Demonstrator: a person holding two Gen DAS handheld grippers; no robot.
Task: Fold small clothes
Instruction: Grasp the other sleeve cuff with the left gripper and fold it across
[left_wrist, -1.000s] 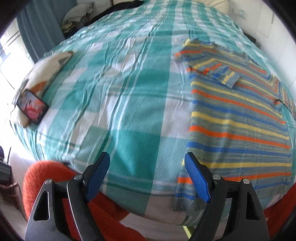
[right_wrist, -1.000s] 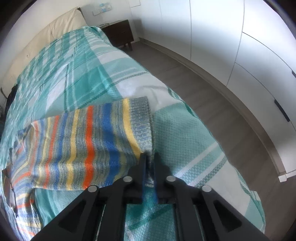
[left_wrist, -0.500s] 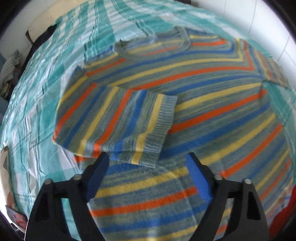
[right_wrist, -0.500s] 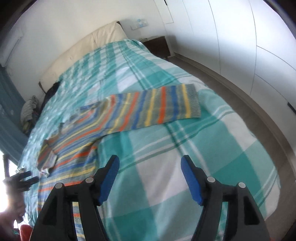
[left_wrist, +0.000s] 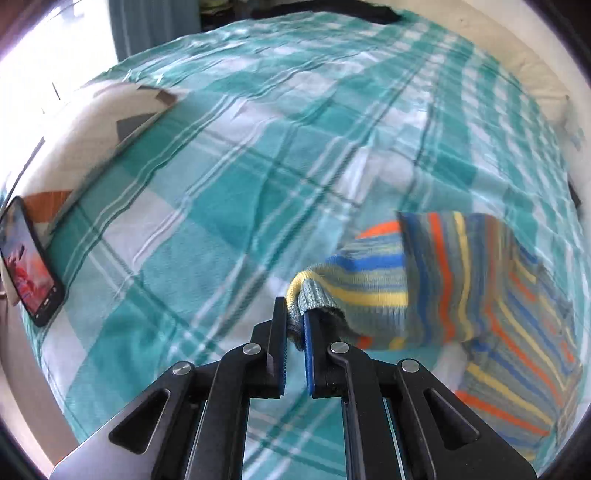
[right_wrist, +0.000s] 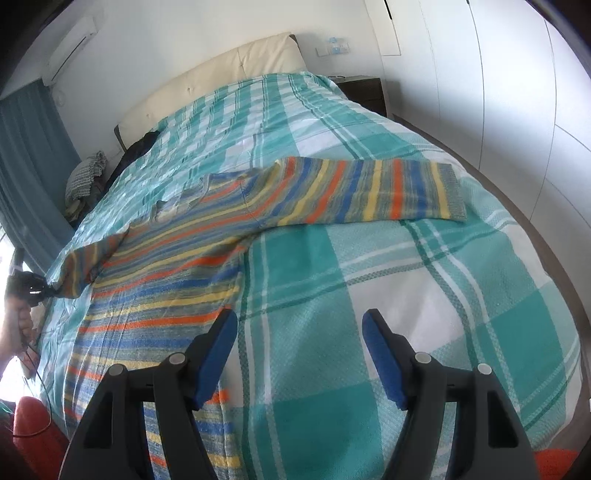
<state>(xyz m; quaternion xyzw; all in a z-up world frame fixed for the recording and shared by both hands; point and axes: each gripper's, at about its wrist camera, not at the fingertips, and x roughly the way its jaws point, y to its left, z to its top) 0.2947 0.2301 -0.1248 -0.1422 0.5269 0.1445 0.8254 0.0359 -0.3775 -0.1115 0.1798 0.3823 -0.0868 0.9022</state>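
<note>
The striped knitted sweater (right_wrist: 207, 258) is lying spread on the teal-checked bed (right_wrist: 424, 295), folding barely begun. The left hand-held gripper (left_wrist: 295, 321) is pinching one sleeve cuff (left_wrist: 314, 299); the right hand-held gripper (right_wrist: 299, 332) is hanging wide open, empty, other sleeve (right_wrist: 369, 195) outstretched.

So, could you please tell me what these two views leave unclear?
- Left wrist: striped sweater is motion-blurred; the cuff runs down between the left gripper fingers, so its end is hidden.
- Left wrist: phone screen content is unreadable.
- Right wrist: the sweater's hem is hidden behind the right gripper.
</note>
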